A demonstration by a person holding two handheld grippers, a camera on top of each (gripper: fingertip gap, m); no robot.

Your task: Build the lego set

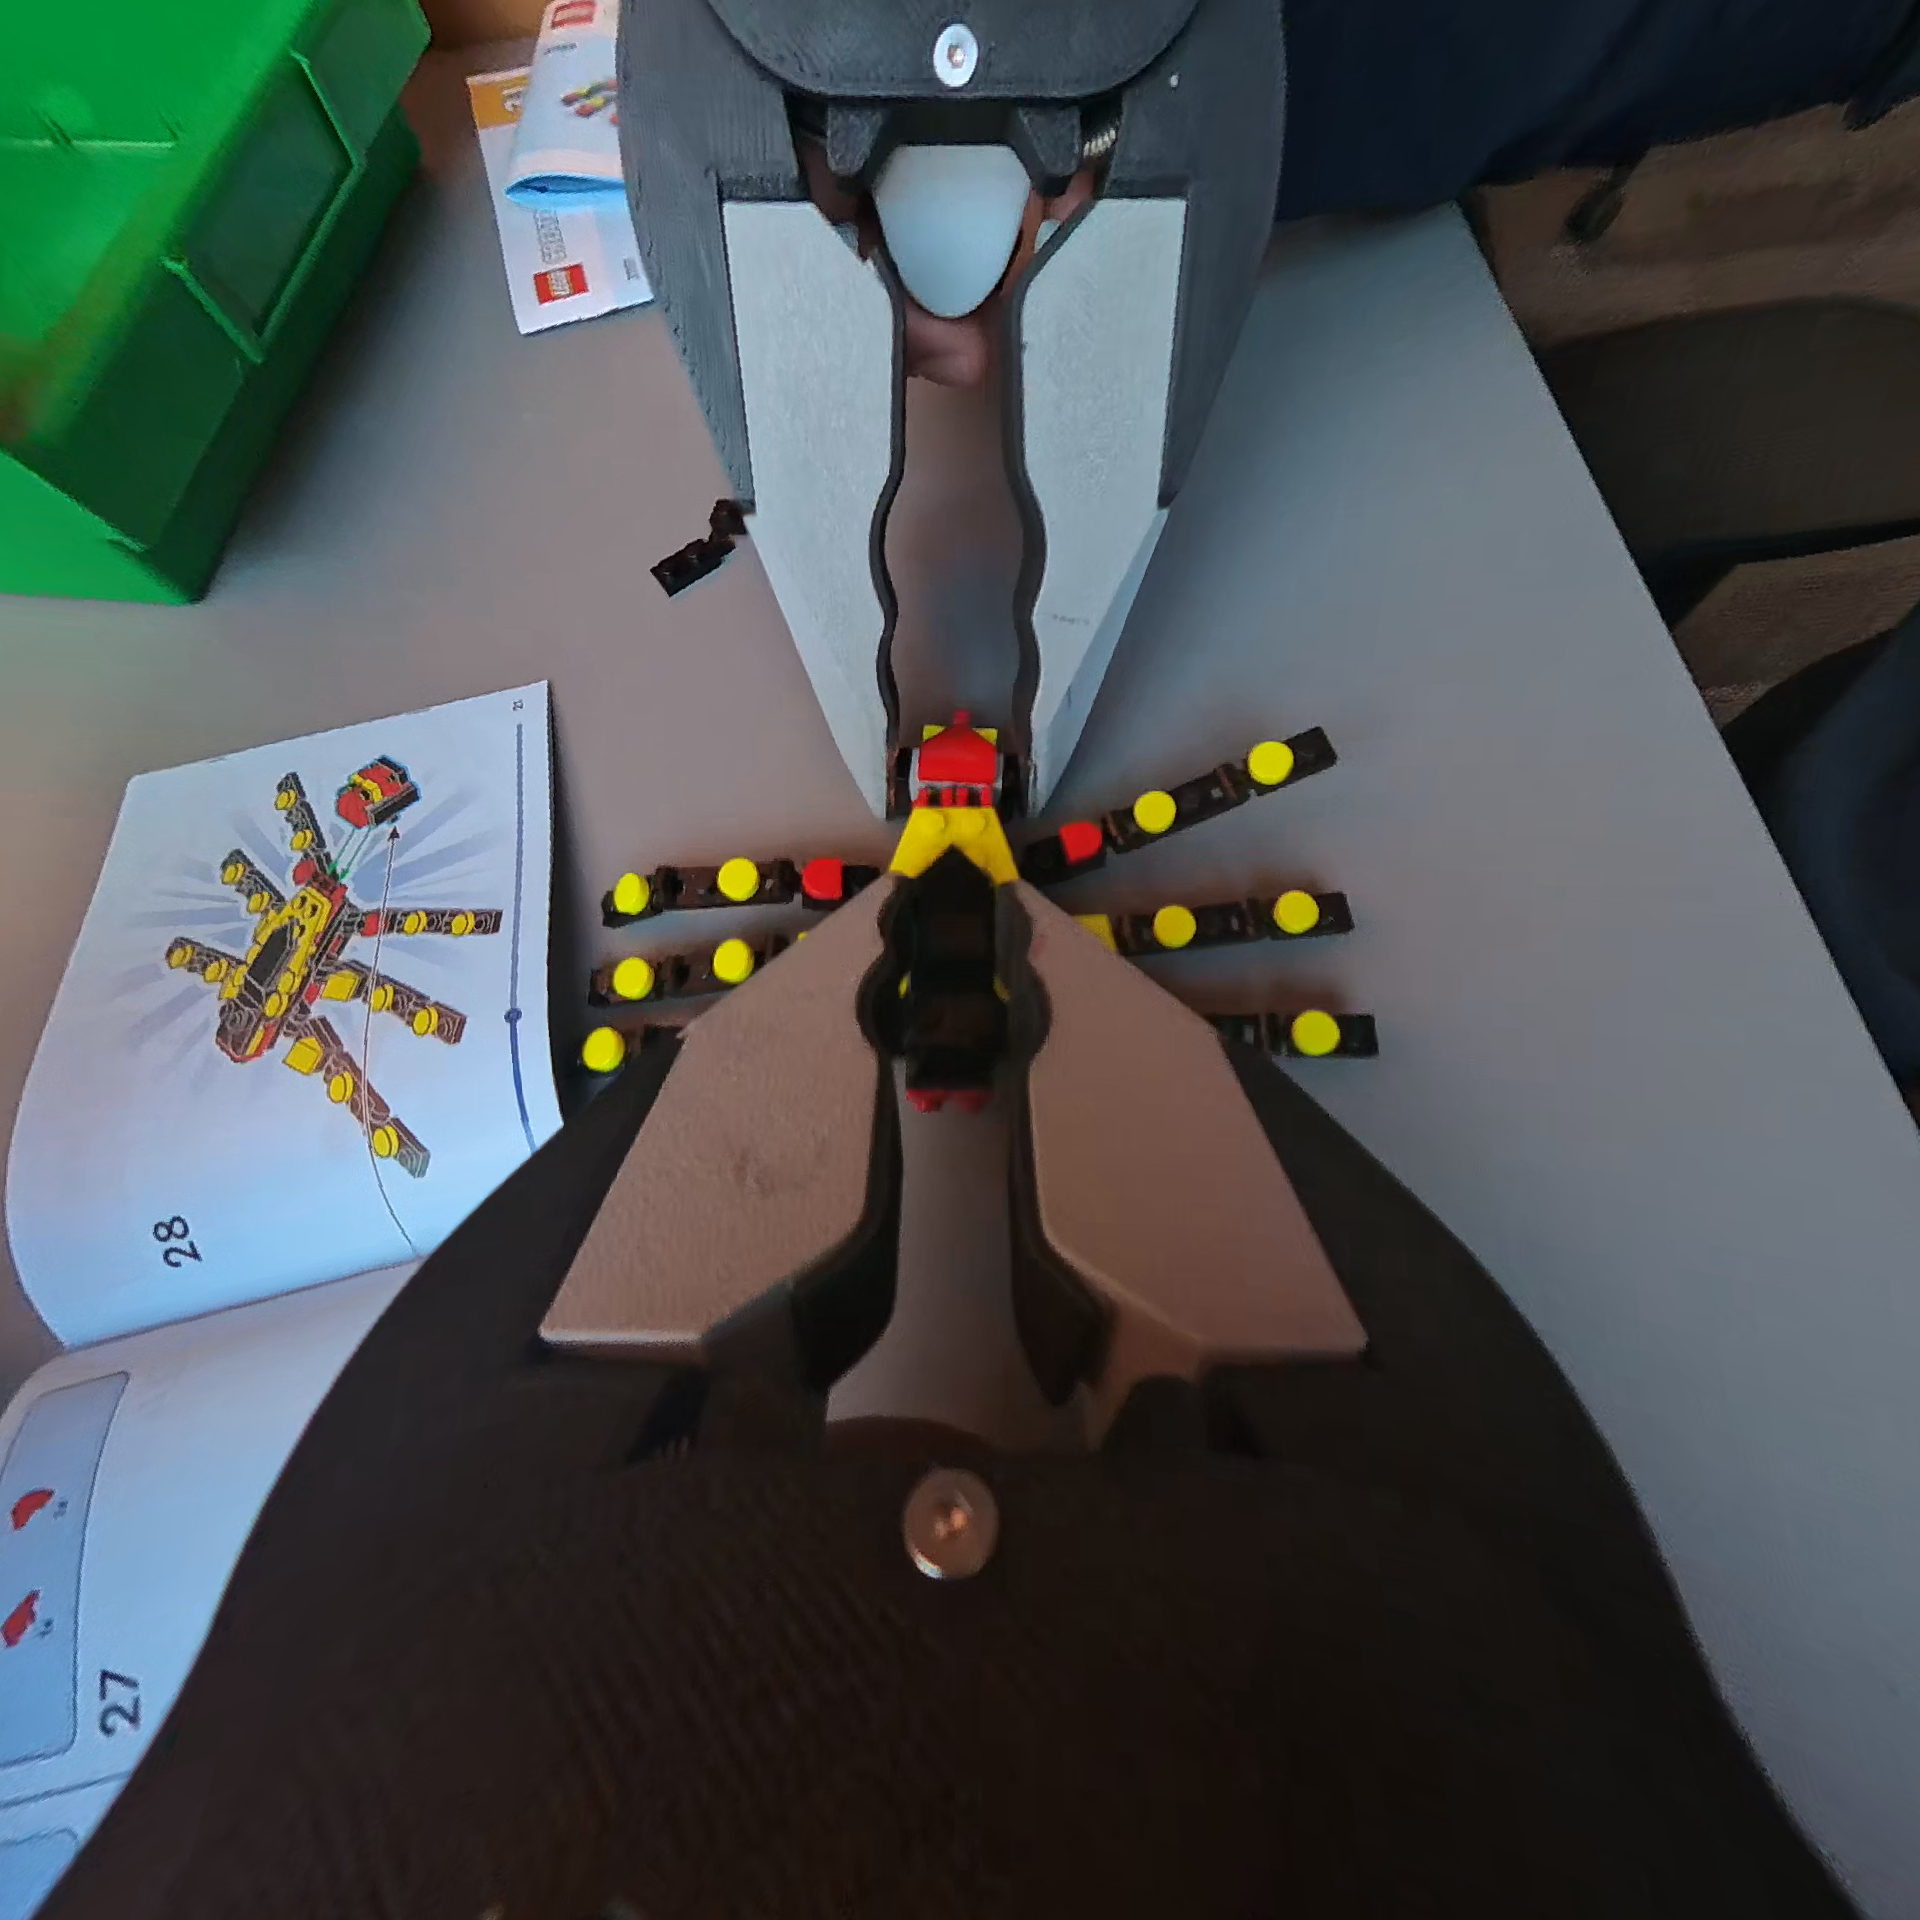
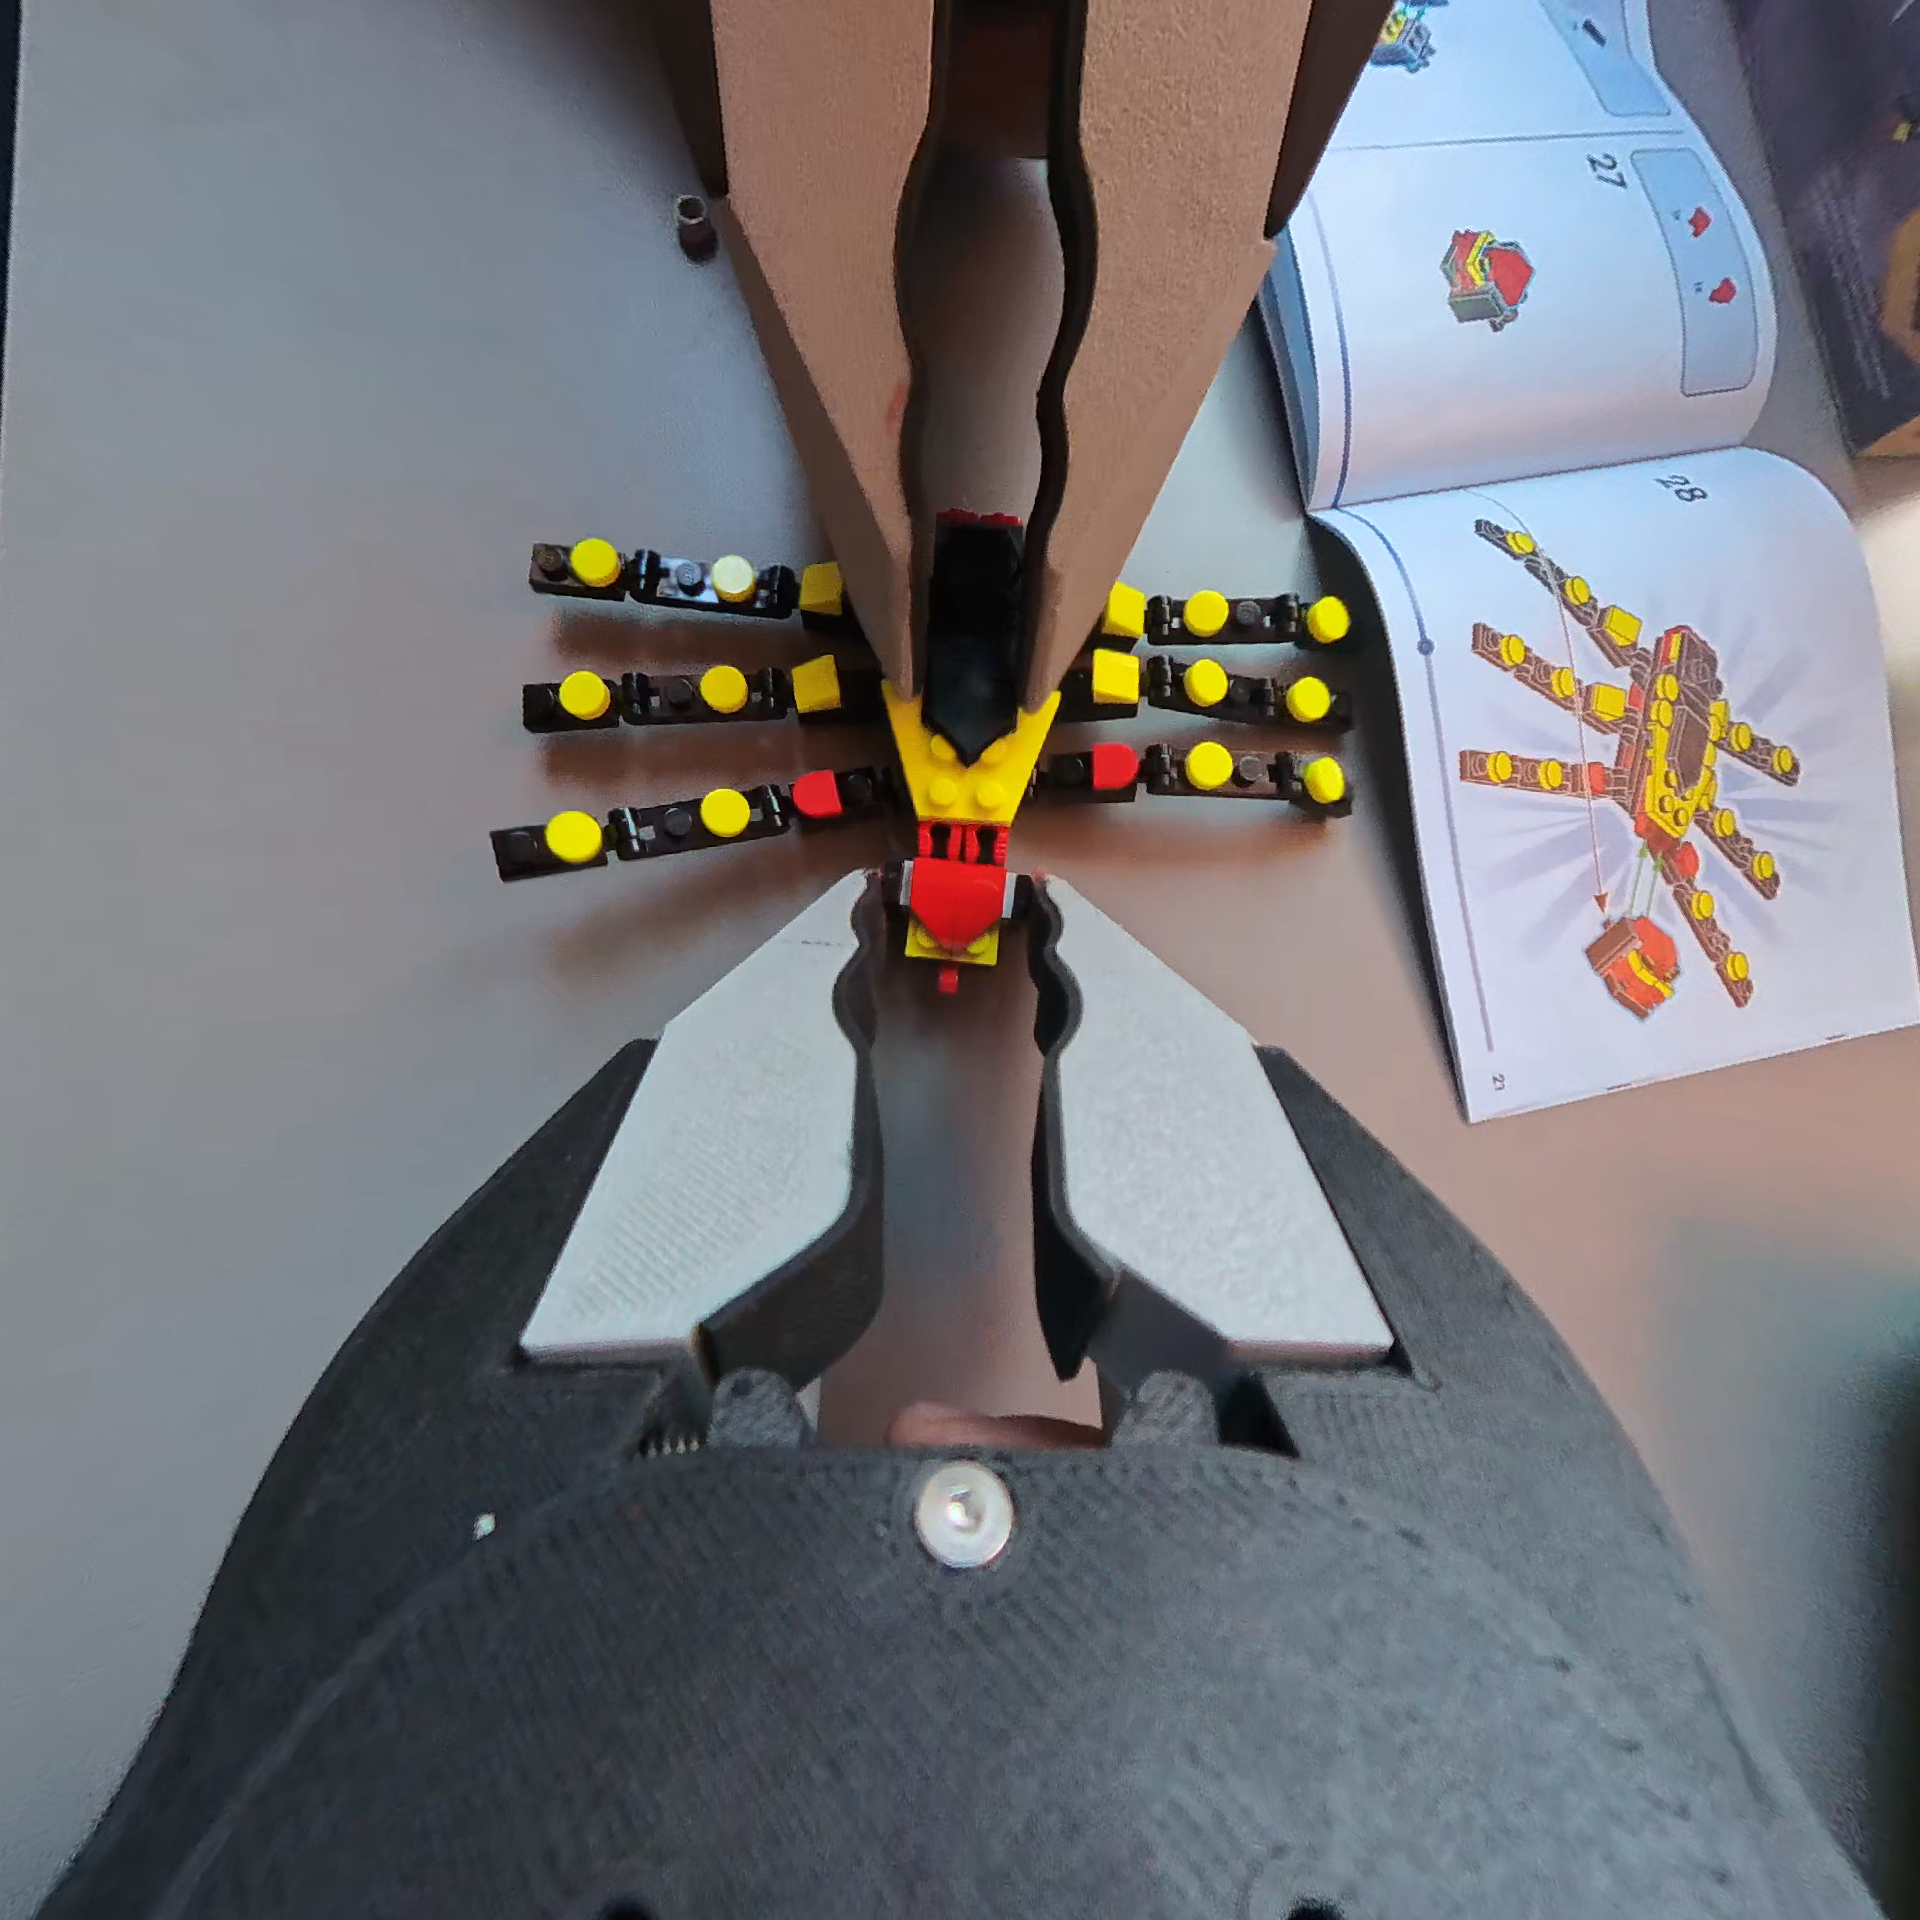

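A lego spider lies flat on the grey table (image 1: 1455, 675), with a yellow and black body (image 1: 951, 847) and several black legs (image 1: 1174, 925) with yellow studs. My left gripper (image 1: 951, 883), with tan fingers, is shut on the black back of the body (image 2: 971, 634) and reaches in from the top of the right wrist view (image 2: 971, 691). My right gripper (image 2: 956, 888), with grey fingers, is shut on the red and yellow head (image 2: 954, 904). The head meets the yellow body front (image 2: 966, 774) at a red hinge piece. I cannot tell whether it is clicked on. The right gripper (image 1: 961, 790) faces mine in the left wrist view.
An open instruction booklet (image 1: 312, 987) lies beside the spider and also shows in the right wrist view (image 2: 1621, 779). A green bin (image 1: 177, 291) and a folded leaflet (image 1: 561, 187) sit beyond it. A loose black piece (image 1: 696, 556) and a small dark round piece (image 2: 694, 220) lie on the table. My two grippers' fingertips are within a few centimetres of each other. About 9 cm separates my right fingertips from the loose black piece (image 1: 696, 556).
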